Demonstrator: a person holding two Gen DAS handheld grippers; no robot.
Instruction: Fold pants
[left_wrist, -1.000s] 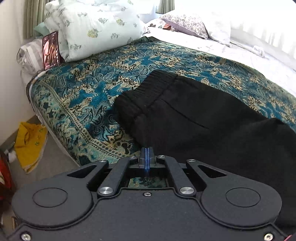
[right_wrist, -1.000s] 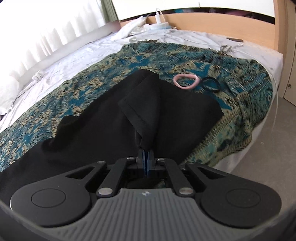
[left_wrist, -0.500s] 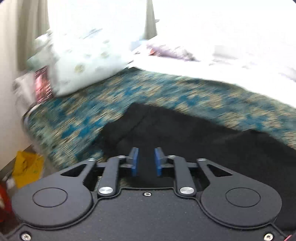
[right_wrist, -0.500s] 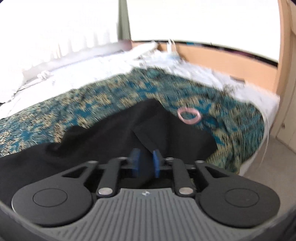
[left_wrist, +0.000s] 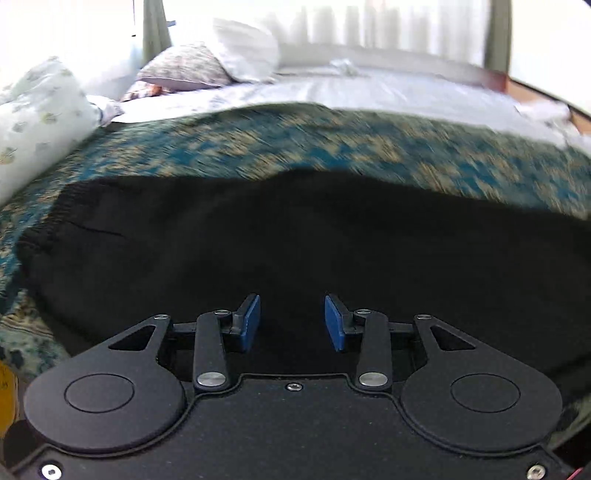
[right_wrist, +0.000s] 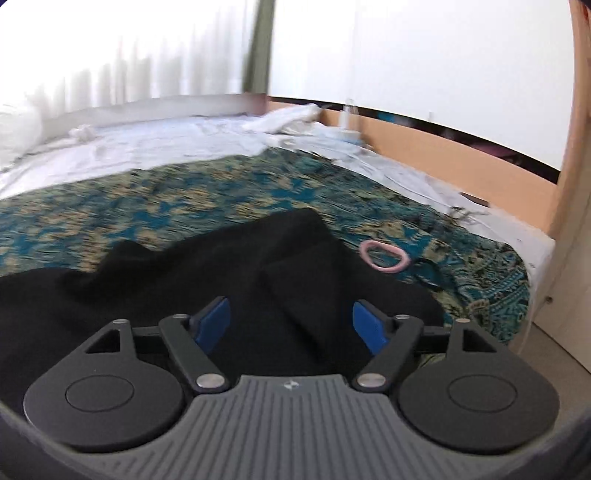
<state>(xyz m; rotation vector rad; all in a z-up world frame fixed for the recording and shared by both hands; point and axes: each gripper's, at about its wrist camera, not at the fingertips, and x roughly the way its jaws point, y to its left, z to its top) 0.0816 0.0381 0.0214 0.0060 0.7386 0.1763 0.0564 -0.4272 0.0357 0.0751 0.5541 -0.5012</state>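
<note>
Pants (left_wrist: 295, 251), one black pair, under two hand-held grippers, left (left_wrist: 292, 322) and right (right_wrist: 291, 325), both agape.

light: daylight, curtains (left_wrist: 388, 26) blown out; blur: bedspread (left_wrist: 332, 147) motion-smeared; edges: fisheye-bent

My left gripper (left_wrist: 292, 322) is level, its two blue pads (left_wrist: 248, 322) spread apart with nothing between them. My right gripper (right_wrist: 291, 325) is likewise level, its blue pads (right_wrist: 214, 325) spread wider than those on the left, and grips nothing.
</note>
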